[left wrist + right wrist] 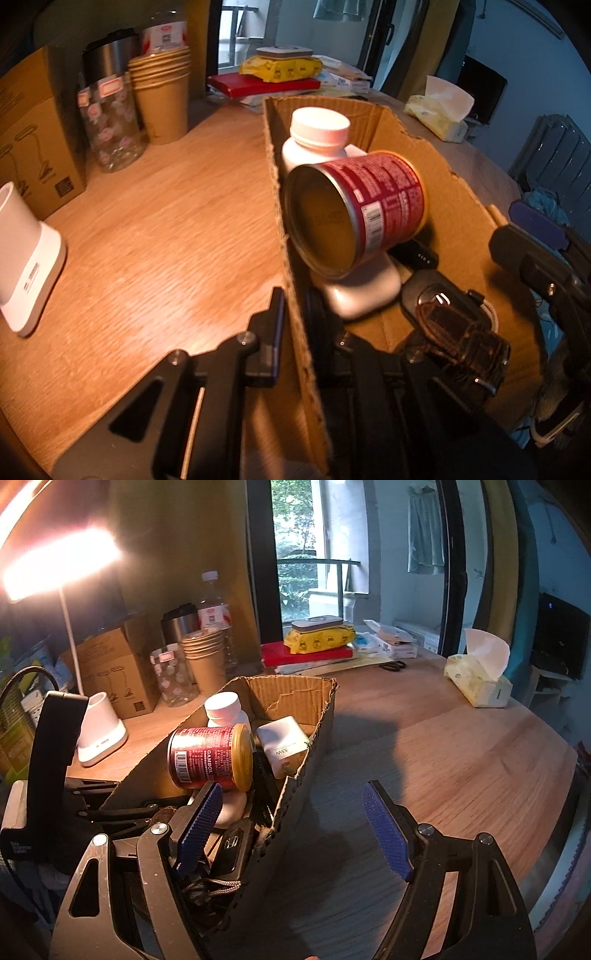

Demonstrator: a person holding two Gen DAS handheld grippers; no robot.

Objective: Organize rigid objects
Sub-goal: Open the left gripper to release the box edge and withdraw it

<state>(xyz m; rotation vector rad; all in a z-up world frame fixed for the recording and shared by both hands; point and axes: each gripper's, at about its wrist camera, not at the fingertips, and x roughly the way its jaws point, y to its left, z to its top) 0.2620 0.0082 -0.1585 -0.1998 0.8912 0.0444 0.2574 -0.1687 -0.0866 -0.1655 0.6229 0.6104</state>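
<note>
An open cardboard box [402,136] [295,694] on the wooden table holds a red tin can [358,206] [207,757] lying on its side, a white pill bottle [317,136] [223,709], a white charger [282,749], a white rounded case [362,291], a black key fob [432,295] and a dark strap [469,343]. My left gripper [295,332] is shut on the box's left wall, one finger outside, one inside. My right gripper [291,830] is open and straddles the box's right wall without touching it.
A white lamp base [26,266] [99,734], a brown carton [33,129], a glass jar [110,125], stacked paper cups [162,96] and a water bottle [216,609] stand at left. A red book [306,653], yellow pack [317,637] and tissue box [476,683] lie beyond.
</note>
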